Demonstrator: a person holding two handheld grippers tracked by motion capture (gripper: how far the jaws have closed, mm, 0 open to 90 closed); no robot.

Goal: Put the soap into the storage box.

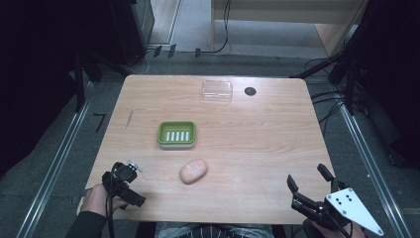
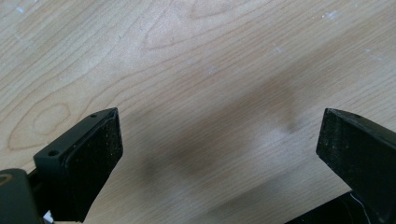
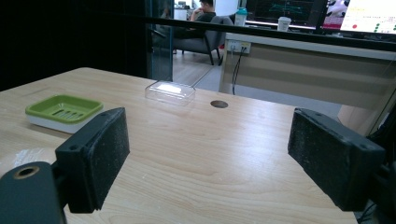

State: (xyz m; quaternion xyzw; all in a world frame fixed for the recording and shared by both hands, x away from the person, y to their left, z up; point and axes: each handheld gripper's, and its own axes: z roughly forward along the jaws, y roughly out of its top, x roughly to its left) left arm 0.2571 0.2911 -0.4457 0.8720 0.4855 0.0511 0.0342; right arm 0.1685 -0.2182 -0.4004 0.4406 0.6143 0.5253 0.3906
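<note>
A peach bar of soap [image 1: 193,171] lies on the wooden table [image 1: 257,144], just in front of a green soap dish [image 1: 177,134] with a slotted white insert. A clear plastic lid [image 1: 217,90] rests near the far edge. My left gripper [image 1: 124,178] is at the near left corner, tilted down at the wood, left of the soap and apart from it. Its jaws stand open over bare table [image 2: 219,126]. My right gripper [image 1: 308,178] hovers at the near right edge, open and holding nothing [image 3: 208,130]. It faces the dish [image 3: 64,109] and the lid [image 3: 170,92].
A round black cable hole [image 1: 250,91] sits in the tabletop right of the lid. Dark stands and cables flank the table on the floor. A desk, screens and a seated person lie beyond the far edge in the right gripper view.
</note>
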